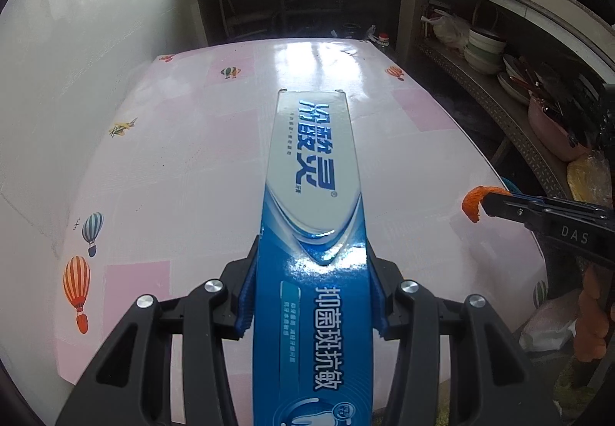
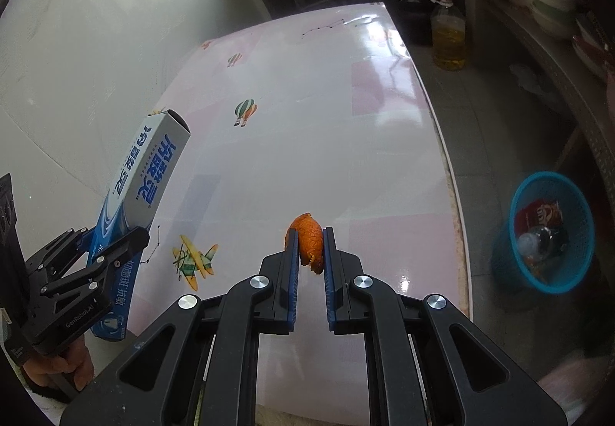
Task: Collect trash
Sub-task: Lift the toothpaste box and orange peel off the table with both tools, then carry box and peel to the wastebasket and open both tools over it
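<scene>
My left gripper [image 1: 312, 272] is shut on a long blue and silver toothpaste box [image 1: 313, 172] and holds it above the pink table [image 1: 173, 164]. The box also shows at the left of the right wrist view [image 2: 146, 172], held by the left gripper [image 2: 111, 245]. My right gripper [image 2: 310, 245] is shut on an orange peel [image 2: 309, 239] above the table [image 2: 346, 141]. The peel also shows at the right of the left wrist view [image 1: 476, 201], held by the right gripper [image 1: 488, 205]. A blue trash basket [image 2: 549, 233] with a can and a bottle in it stands on the floor right of the table.
A bottle of yellow oil [image 2: 447, 37] stands on the floor beyond the table's far right corner. Shelves with bowls [image 1: 484, 45] and pans run along the right. A white wall [image 1: 57, 87] borders the table's left side.
</scene>
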A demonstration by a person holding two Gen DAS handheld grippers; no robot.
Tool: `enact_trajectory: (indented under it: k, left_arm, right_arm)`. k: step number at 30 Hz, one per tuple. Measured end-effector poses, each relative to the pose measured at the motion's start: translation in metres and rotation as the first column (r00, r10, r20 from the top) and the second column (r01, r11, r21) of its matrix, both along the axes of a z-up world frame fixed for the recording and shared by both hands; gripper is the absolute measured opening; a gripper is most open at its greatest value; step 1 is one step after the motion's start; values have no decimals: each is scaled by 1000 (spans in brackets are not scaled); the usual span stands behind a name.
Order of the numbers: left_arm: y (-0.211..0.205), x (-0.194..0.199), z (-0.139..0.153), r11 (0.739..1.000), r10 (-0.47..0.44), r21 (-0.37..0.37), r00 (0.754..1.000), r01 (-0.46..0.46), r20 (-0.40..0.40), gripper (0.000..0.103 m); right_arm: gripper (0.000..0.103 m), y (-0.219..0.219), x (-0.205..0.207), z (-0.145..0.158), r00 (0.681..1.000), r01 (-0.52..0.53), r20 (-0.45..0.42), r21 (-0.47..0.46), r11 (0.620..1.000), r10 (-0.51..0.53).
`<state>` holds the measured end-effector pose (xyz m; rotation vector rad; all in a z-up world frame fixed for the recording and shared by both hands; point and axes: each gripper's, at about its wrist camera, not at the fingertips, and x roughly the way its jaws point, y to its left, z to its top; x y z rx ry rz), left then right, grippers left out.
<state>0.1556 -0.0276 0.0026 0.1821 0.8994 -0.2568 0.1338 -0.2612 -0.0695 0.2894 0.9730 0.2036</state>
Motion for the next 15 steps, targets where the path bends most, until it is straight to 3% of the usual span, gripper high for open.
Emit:
enact_trajectory:
  k: [8, 15]
  left_arm:
    - [-39, -1, 10, 994, -110, -25, 994, 110, 3, 45]
    - [-95, -3, 24, 965, -252, -73, 968, 252, 11, 45]
  right_arm:
    - [10, -37, -27, 3, 996, 80, 34, 125, 989, -85]
    - [10, -109, -73, 7, 956, 266, 66, 221, 938, -286]
